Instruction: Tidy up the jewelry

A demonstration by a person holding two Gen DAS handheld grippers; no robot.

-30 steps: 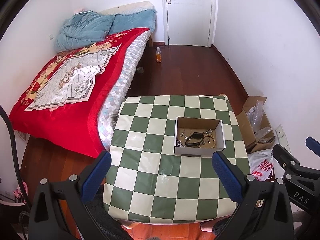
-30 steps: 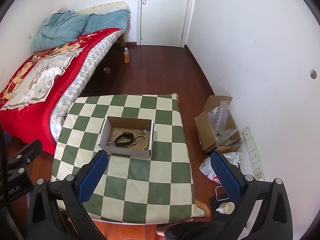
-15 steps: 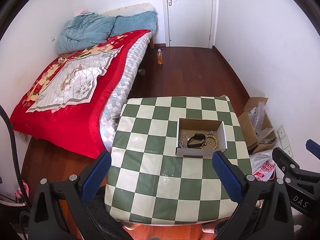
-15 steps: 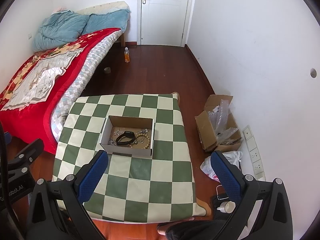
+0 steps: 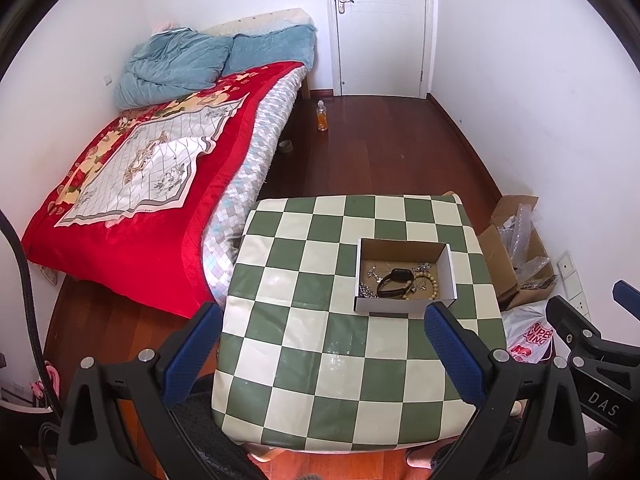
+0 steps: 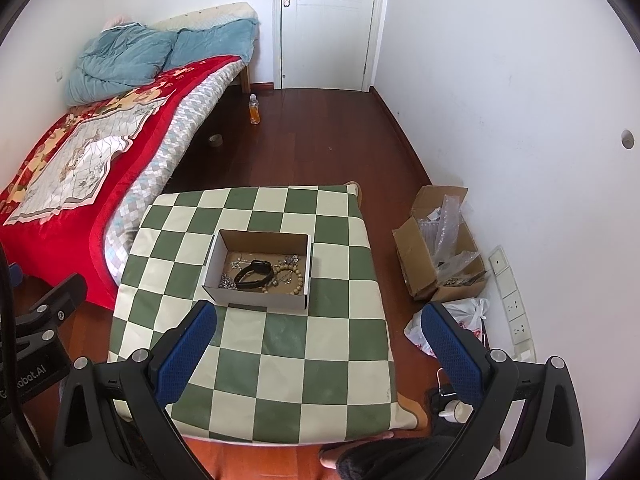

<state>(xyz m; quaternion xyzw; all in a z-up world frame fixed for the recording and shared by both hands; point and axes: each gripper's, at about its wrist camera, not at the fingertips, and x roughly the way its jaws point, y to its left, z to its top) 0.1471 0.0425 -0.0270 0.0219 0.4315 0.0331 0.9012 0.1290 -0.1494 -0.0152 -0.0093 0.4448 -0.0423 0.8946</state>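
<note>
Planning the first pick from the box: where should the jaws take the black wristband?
Grip the black wristband across its near strap loop, coming straight down from above: the box walls block any sideways approach, and the loop looks slightly raised above the chains.

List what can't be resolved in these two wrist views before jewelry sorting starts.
- Silver pieces in the cardboard box: too small in both views to count or tell apart.
- Box floor nearest the camera: hidden by its front wall, both views.
- Bead bracelet: partly covered by the black band.
- Left gripper and right gripper: bodies cut off by the bottom edge.
</note>
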